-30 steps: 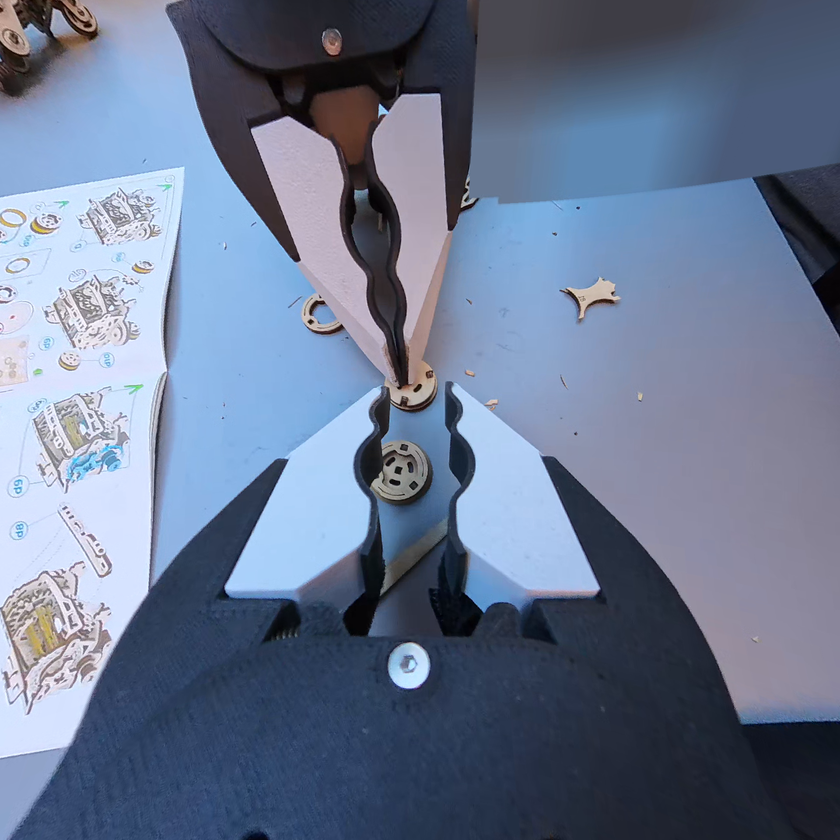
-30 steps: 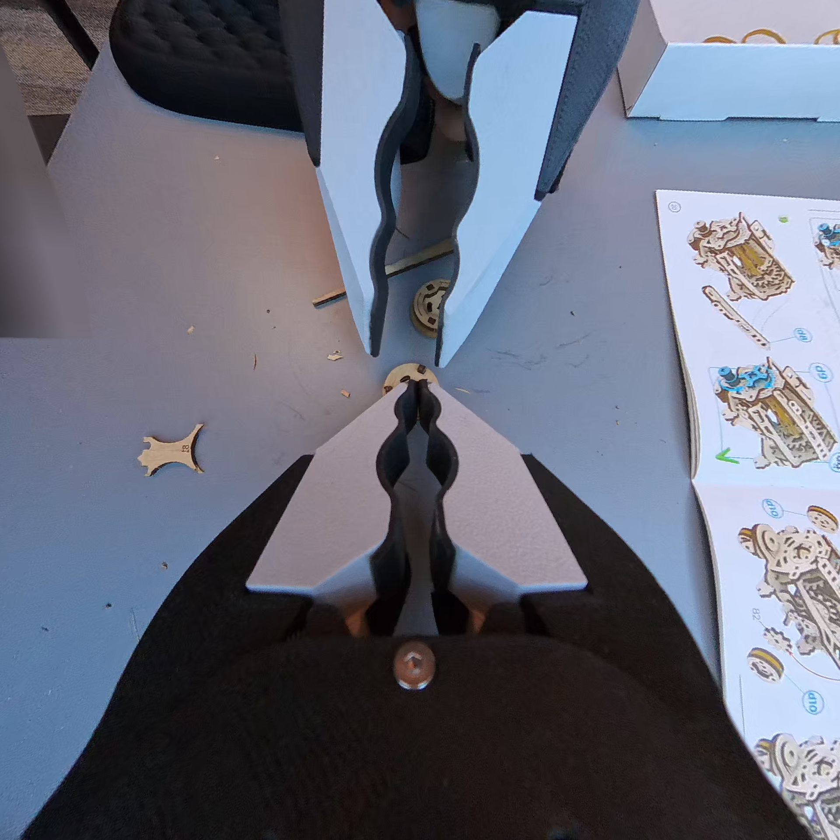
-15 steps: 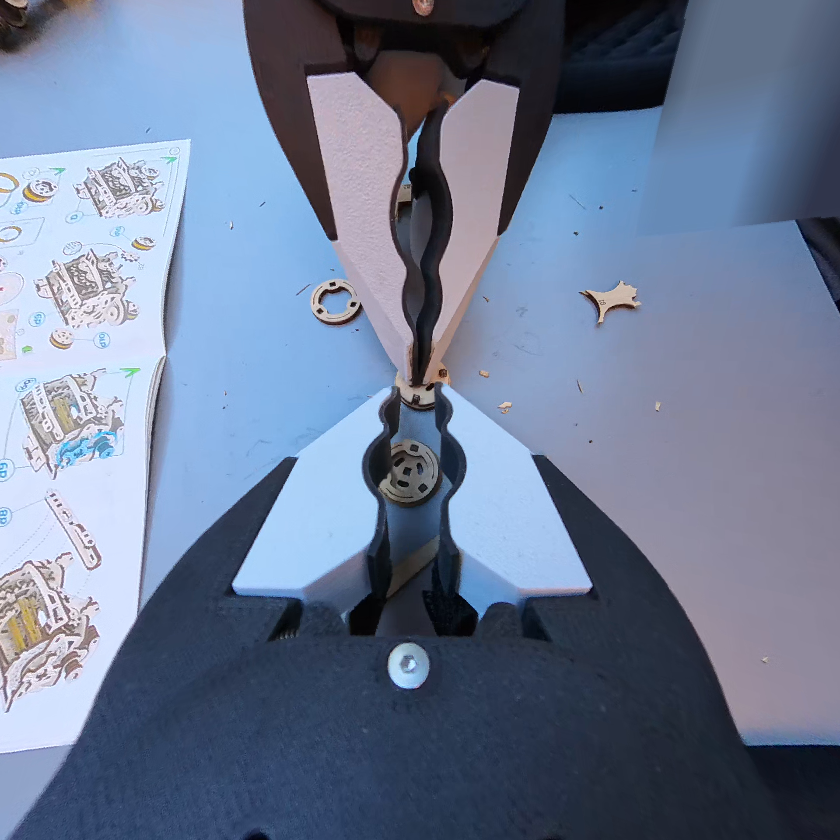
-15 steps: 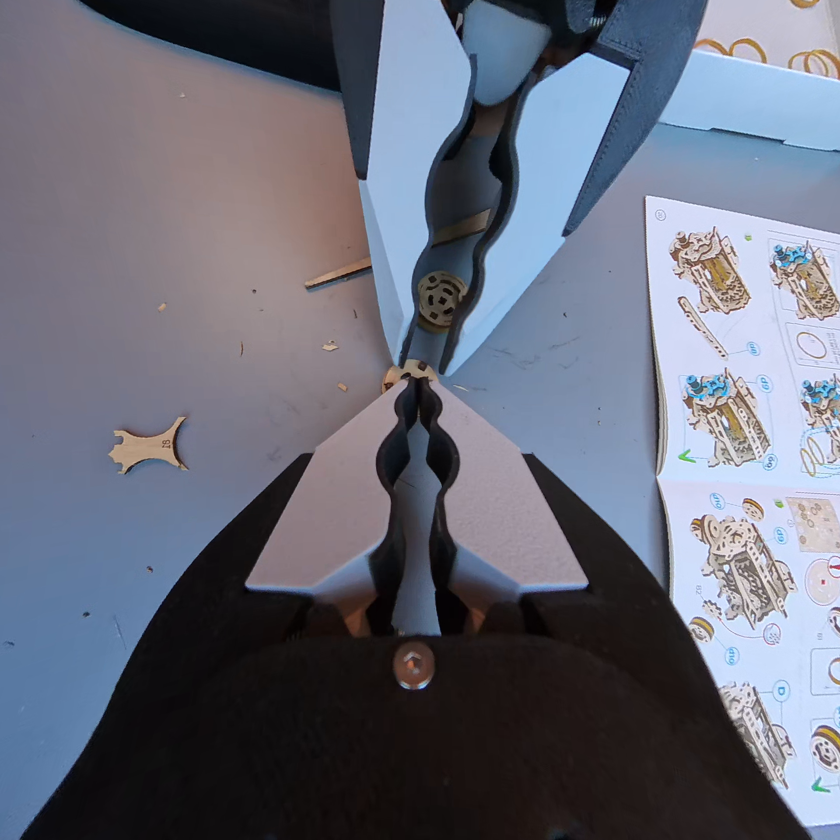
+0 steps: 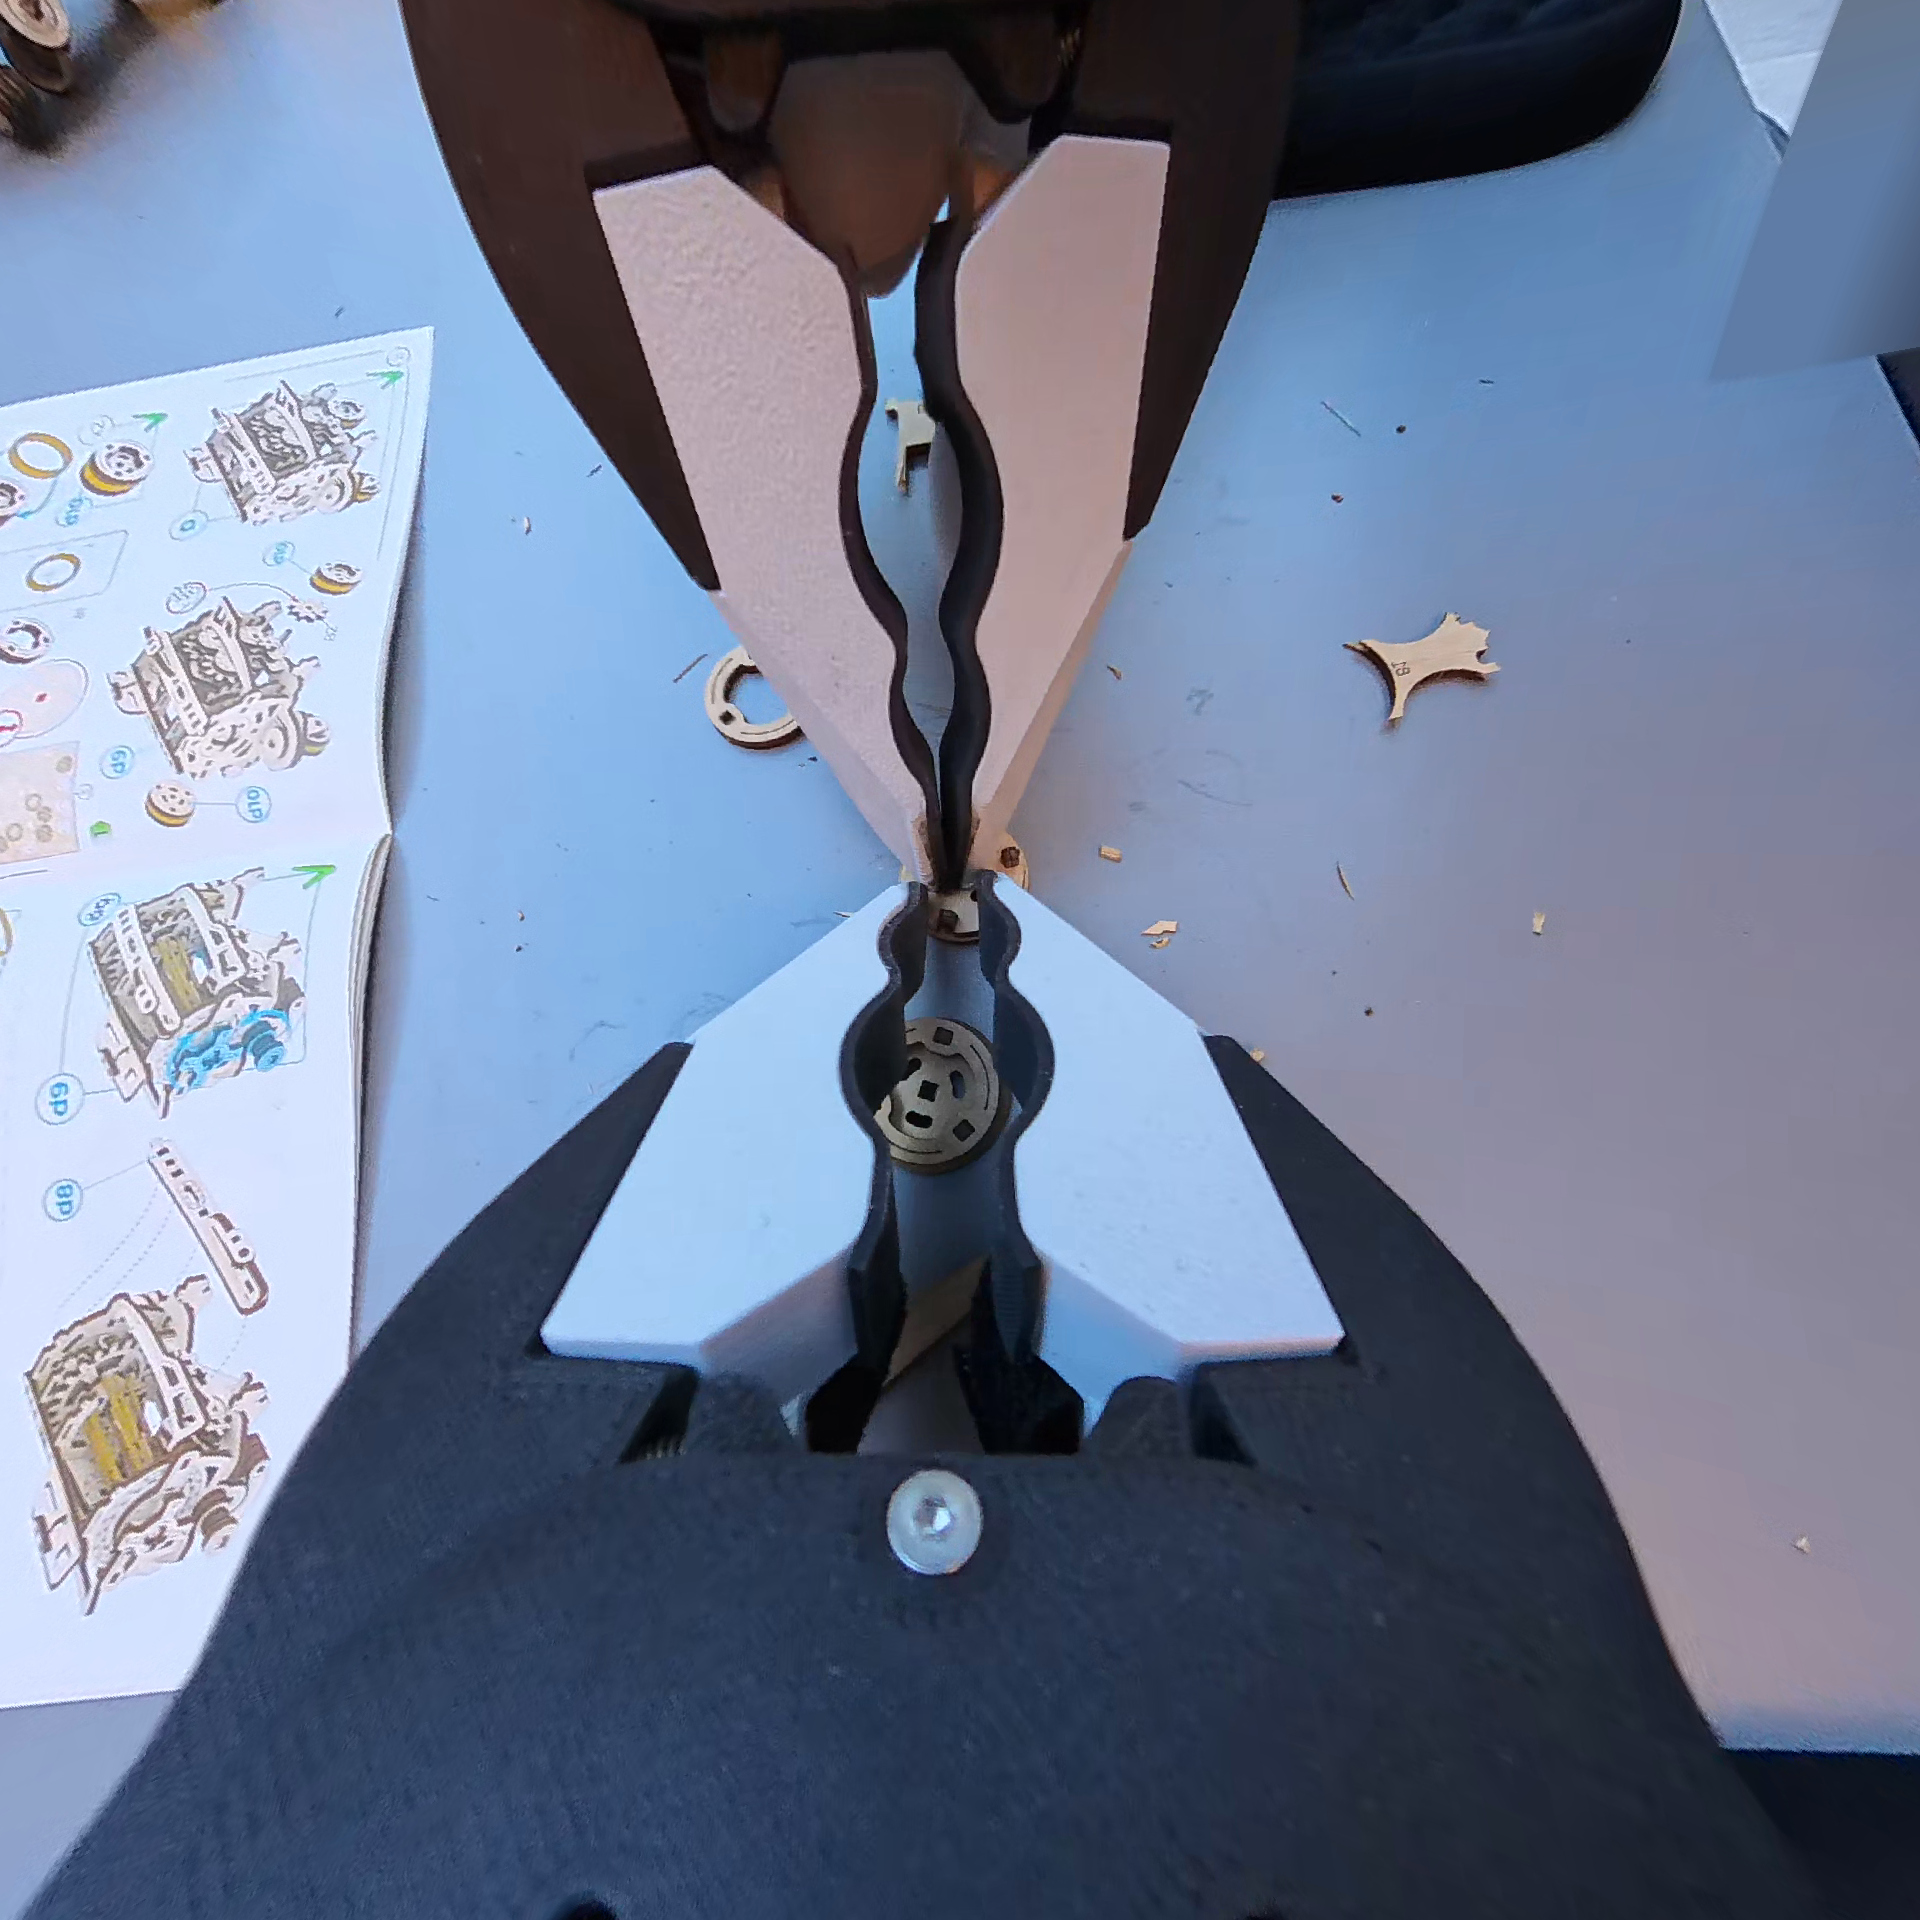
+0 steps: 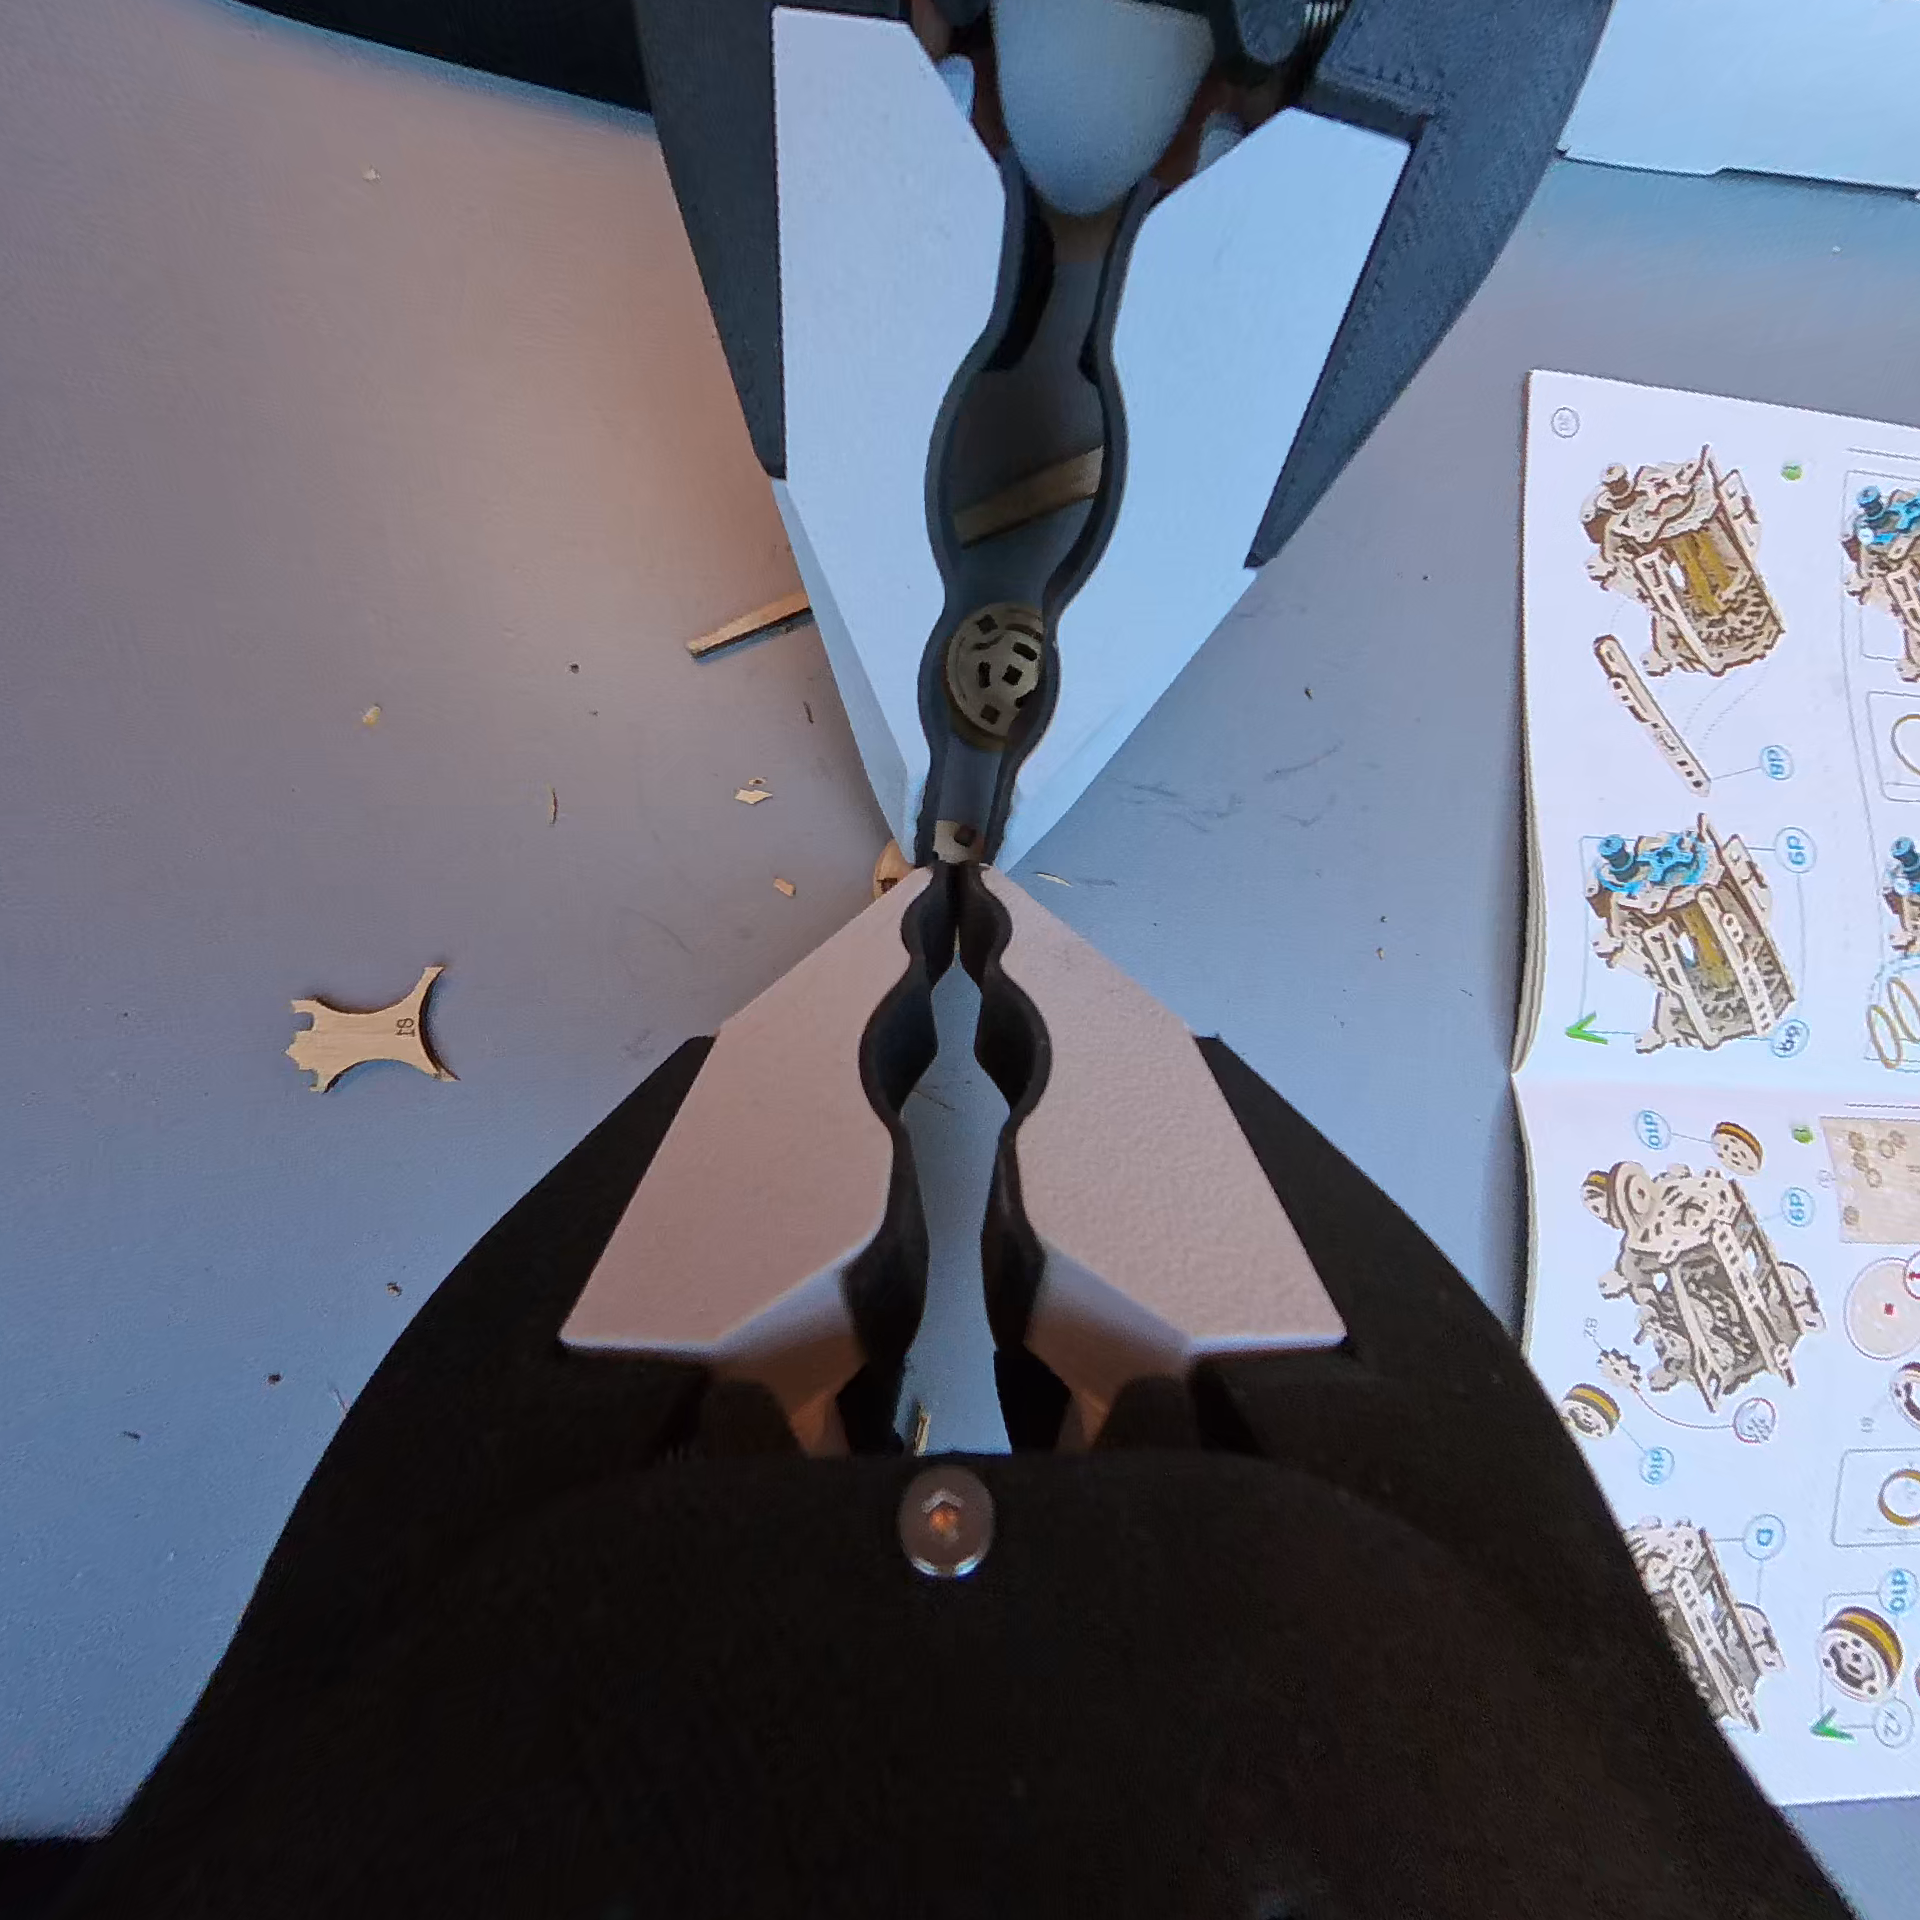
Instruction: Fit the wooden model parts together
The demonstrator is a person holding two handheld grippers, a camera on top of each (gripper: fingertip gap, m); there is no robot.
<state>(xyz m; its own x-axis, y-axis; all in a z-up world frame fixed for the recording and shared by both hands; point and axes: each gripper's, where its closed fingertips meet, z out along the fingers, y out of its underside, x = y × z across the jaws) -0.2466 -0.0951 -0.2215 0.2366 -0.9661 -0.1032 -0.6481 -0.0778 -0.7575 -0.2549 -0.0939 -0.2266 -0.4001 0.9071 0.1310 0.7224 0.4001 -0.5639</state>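
A small round wooden part (image 5: 956, 920) sits on the grey table (image 5: 1558, 1039) between both grippers' tips; it also shows in the right wrist view (image 6: 956, 840). My left gripper (image 5: 954, 909) has its jaws drawn in to a narrow gap, the tips touching this part on both sides. My right gripper (image 6: 956, 883) comes from the opposite side, shut, its tips pinching the same part. A second round slotted wooden disc (image 5: 940, 1101) lies flat on the table under the gap of the left fingers, also seen in the right wrist view (image 6: 992, 675).
An open instruction booklet (image 5: 187, 935) lies to the left gripper's left. A wooden ring (image 5: 743, 707), a star-shaped scrap (image 5: 1423, 665), a thin wooden strip (image 6: 748, 634) and chips lie around. A white box (image 6: 1766, 104) stands beyond the booklet. Less than 4 cm separates the two grippers' tips.
The left gripper's jaws have narrowed from wide open to a small gap around the small part. The right gripper stayed shut on it, and both grippers have lined up tip to tip.
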